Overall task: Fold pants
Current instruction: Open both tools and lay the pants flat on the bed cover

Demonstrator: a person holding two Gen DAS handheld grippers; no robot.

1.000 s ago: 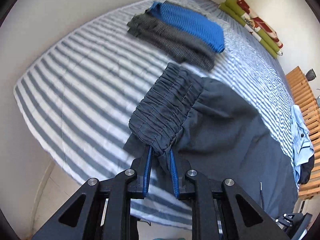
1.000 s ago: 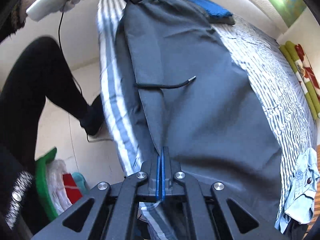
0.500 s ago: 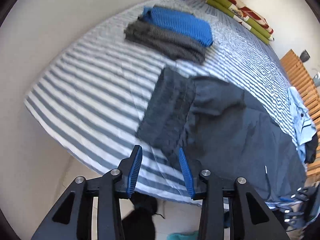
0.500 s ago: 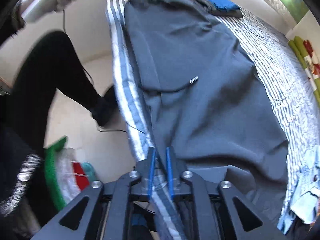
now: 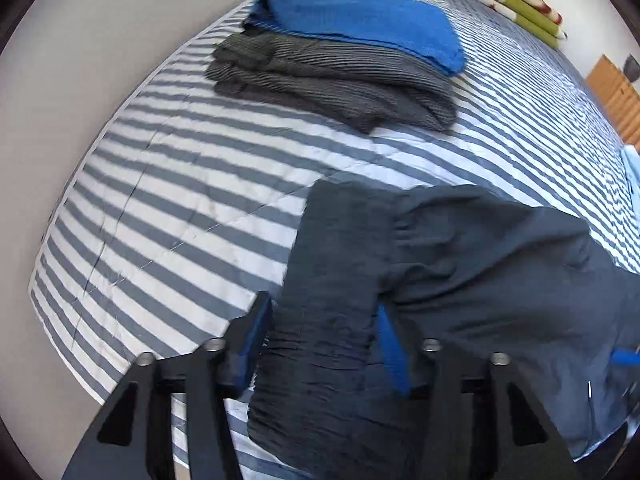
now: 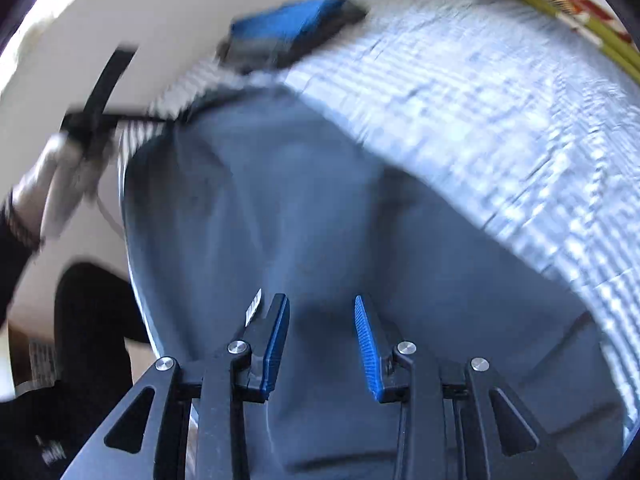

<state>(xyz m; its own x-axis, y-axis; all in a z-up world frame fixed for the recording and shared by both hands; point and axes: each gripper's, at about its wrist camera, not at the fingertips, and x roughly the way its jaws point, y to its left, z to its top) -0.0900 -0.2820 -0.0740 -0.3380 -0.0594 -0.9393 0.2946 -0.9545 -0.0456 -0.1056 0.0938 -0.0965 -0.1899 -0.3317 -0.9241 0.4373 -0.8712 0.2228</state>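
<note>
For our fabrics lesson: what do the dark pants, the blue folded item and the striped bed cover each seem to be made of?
Dark pants: thin matte woven cloth, probably cotton or a blend; it creases softly and gathers at the waistband.
Blue folded item: looks like a knit; fine ribbing and a fuzzy, matte surface.
Striped bed cover: smooth woven sheeting, likely cotton; flat printed stripes with stitched lines, perhaps lightly quilted.

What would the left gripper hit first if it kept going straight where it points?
Most likely the dark pants: the left gripper, jaws opening, straddles their gathered waistband, with the striped bedcover underneath. Depth is unclear.
</note>
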